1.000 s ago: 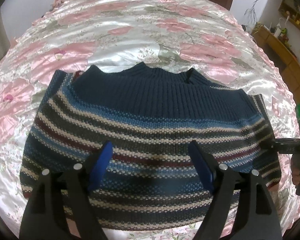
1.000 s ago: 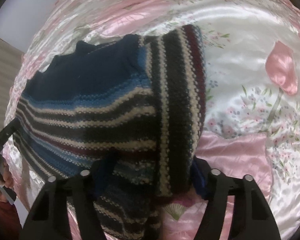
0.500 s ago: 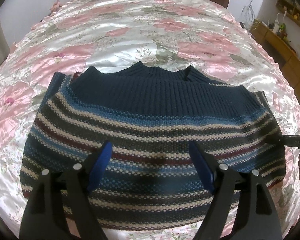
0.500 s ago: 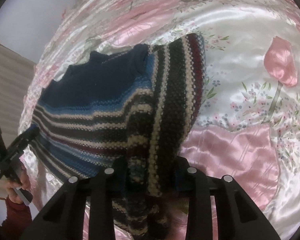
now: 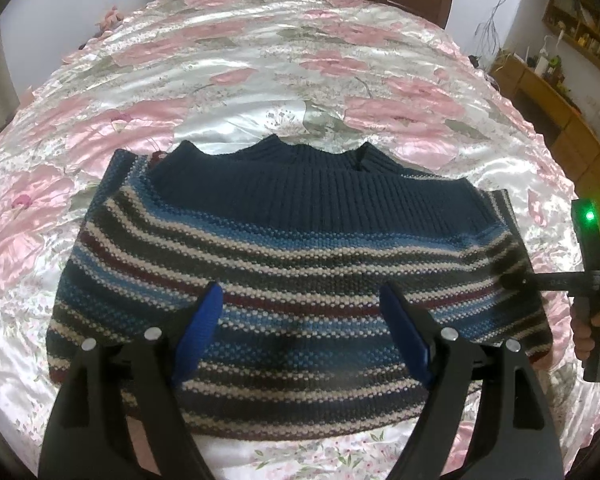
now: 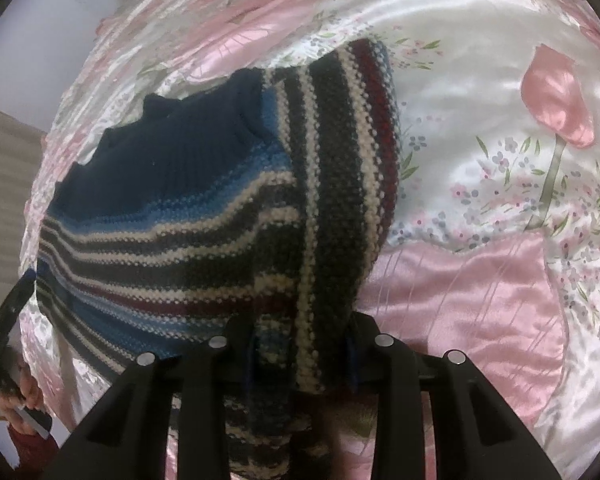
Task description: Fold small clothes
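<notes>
Striped sweater [image 5: 292, 272] flat on bed [image 5: 260, 80], frame centre; right gripper [image 6: 300, 344] clamped on its sleeve edge; left gripper [image 5: 300, 332] apart above hem; judgement: carry sleeve inward low, keeping fold straight.

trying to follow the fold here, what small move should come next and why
Probably carry the right gripper across over the sweater, folding that side inward. Its jaws look closed on the striped sleeve, while the left gripper hovers open above the sweater's middle, gripping nothing.

Soft daylight, satin glare, fisheye-warped edges
</notes>
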A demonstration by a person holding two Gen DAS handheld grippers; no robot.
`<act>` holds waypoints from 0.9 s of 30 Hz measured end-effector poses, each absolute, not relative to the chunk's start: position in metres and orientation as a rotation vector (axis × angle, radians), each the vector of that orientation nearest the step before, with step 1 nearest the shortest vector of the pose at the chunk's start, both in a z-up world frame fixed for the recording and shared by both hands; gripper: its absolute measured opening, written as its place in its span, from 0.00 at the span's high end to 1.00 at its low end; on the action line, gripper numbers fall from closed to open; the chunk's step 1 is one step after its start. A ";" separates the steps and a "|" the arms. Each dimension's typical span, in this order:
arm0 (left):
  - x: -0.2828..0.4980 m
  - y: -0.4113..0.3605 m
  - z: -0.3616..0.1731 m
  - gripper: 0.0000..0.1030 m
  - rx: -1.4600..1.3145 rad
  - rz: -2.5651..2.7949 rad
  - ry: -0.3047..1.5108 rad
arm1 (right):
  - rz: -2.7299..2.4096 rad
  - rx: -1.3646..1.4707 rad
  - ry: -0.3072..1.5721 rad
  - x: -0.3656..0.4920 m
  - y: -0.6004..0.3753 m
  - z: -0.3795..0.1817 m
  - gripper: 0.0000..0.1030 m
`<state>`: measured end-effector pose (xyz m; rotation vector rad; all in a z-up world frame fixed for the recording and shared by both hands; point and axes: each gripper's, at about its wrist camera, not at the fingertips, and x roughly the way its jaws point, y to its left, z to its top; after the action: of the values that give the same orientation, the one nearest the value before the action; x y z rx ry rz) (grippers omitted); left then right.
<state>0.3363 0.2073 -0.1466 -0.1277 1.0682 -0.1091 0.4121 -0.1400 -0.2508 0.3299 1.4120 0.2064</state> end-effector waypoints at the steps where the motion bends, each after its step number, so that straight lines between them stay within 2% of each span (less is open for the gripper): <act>1: 0.334 0.209 -0.144 0.22 -0.129 -0.109 1.062 | 0.200 0.335 1.415 0.413 -0.139 -0.249 0.68; 9: 0.327 0.224 -0.134 0.20 -0.129 -0.106 1.037 | 0.212 0.305 1.422 0.427 -0.113 -0.210 0.69; 16: 0.326 0.247 -0.145 0.18 -0.149 -0.066 1.065 | 0.324 0.277 1.411 0.444 -0.053 -0.174 0.69; 27: 0.321 0.292 -0.152 0.18 -0.174 0.029 1.093 | 0.442 0.157 1.416 0.457 0.044 -0.175 0.69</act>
<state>0.3210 0.2925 -0.1525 -0.1744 1.0926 0.0286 0.4566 0.0442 -0.1753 0.1575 1.4159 0.4417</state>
